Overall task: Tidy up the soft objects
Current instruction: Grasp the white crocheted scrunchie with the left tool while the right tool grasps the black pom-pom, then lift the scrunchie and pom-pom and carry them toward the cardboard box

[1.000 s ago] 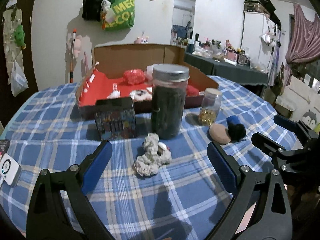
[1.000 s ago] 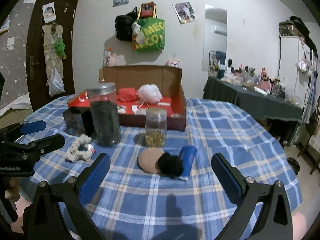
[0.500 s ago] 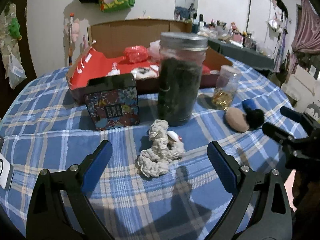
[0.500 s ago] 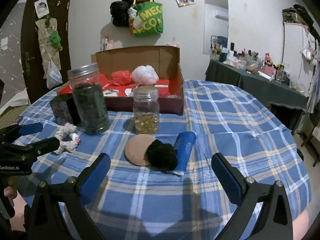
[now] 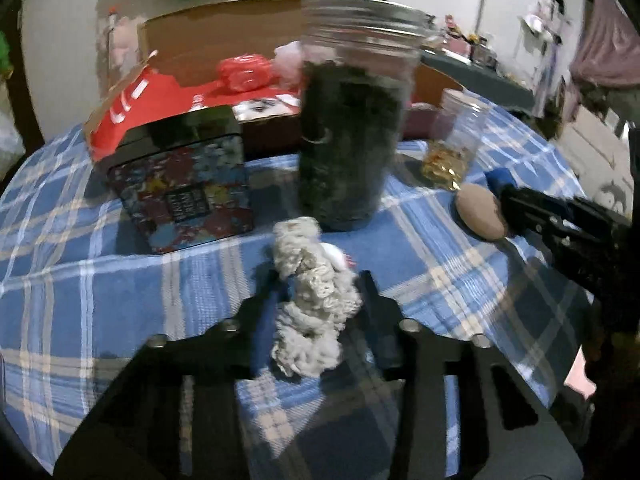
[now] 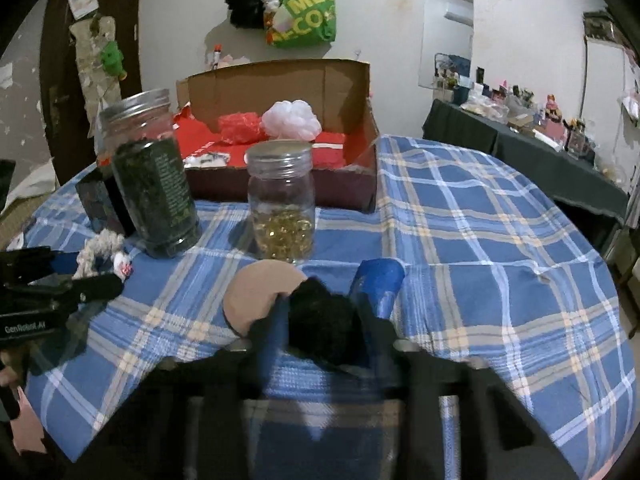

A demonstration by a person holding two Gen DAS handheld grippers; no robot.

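Both of your grippers have just been closing, each with something soft between its jaws. Your left gripper (image 5: 320, 300) has narrowed around the cream knitted yarn bundle (image 5: 312, 300), which half a second ago lay untouched ahead of wide-open fingers; the pads now look pressed against its sides. Your right gripper (image 6: 320, 320) has likewise pinched in on the fluffy black pom-pom (image 6: 320, 320), which sits between the round tan powder puff (image 6: 256, 292) and the blue cylinder (image 6: 378, 284) on the blue plaid tablecloth (image 6: 480, 280). That means both pickups look secured (lifting seems next, likely toward the open cardboard box with red lining (image 6: 360, 128)). The yarn bundle's long axis runs straight away from you toward the tall dark-filled glass jar (image 5: 352, 128), its far end just short of the jar's base.
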